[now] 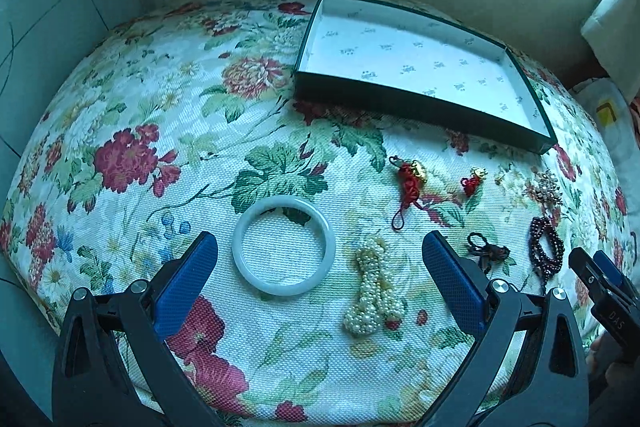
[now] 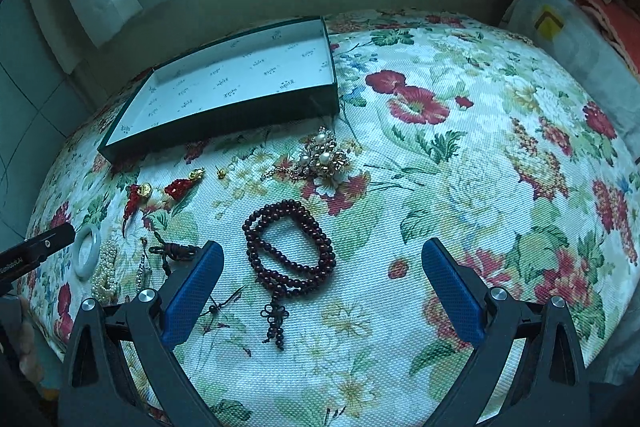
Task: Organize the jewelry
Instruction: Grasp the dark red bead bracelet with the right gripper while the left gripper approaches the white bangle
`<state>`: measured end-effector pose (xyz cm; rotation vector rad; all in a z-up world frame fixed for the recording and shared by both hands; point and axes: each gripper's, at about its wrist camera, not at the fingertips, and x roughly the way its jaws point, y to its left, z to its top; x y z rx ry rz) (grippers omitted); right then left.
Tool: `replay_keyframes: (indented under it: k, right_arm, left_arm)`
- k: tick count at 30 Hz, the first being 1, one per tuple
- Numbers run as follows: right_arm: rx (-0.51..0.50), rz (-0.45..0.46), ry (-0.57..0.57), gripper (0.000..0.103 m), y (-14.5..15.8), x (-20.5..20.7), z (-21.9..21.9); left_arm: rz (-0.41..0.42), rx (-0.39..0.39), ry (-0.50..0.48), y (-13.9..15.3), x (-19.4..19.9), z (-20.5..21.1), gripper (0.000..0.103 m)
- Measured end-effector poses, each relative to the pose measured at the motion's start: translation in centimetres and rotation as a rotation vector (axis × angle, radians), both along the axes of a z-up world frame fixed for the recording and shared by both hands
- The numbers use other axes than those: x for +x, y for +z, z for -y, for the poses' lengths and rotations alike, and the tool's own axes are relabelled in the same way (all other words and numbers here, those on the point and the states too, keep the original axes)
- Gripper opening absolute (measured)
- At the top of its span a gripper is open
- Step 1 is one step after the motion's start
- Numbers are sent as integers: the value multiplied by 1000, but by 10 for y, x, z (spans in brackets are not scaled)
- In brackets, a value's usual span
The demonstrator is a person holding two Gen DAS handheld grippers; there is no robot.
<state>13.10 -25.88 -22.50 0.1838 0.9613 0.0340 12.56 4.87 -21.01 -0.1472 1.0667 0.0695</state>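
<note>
Dark green box (image 1: 420,107), white printed lining, holds nothing; I judge the sorting not yet begun. All jewelry lies on the floral cloth (image 1: 160,107) in front of the box.

Count, both views: one pale jade bangle (image 1: 283,245); one pearl cluster (image 1: 374,291); two red knotted charms with gold pieces (image 1: 410,183) (image 1: 474,179); one dark cord knot (image 1: 488,251); one dark red bead strand (image 2: 290,253); one gilt pearl brooch (image 2: 322,157); one small gold stud (image 2: 220,171). Eight pieces left.

My left gripper (image 1: 320,259): jaws spread wide, empty, bangle between the fingers. My right gripper (image 2: 322,267): likewise spread, empty, above the bead strand.
</note>
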Motion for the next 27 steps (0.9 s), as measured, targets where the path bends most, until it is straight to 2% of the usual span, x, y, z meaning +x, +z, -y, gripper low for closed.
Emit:
replay_keyframes:
  k: [11,13,15,17,18,19,24,27]
  right_arm:
    - [-63,-33,80,98,-22,20,-28]
    - [-81,-29,81,98,-23,22,-31]
    - [-86,-29,81,97,-24,25,-31]
    - [-84,-35,82,88,-26,26,-32]
    - [-87,-42,81,74,-28,27,-32]
    - [-108,-35,75,68,-27,27,-33]
    - [-140,-28,86,64,-28,27,-35]
    - [-137,-19,101,50,-27,26,-38]
  left_arm:
    - [-34,9,-2,-17,7,-4,99]
    - [-39,9,-8,-18,7,-3,94]
    - [-46,8,-17,-19,7,-2,94]
    - [-47,8,-22,-20,7,1,94]
    - [-48,10,-24,-19,6,2,94]
    - [-47,12,-27,-19,6,2,94]
    - [-45,12,-34,-18,5,5,94]
    - [-46,11,-38,-17,4,7,93]
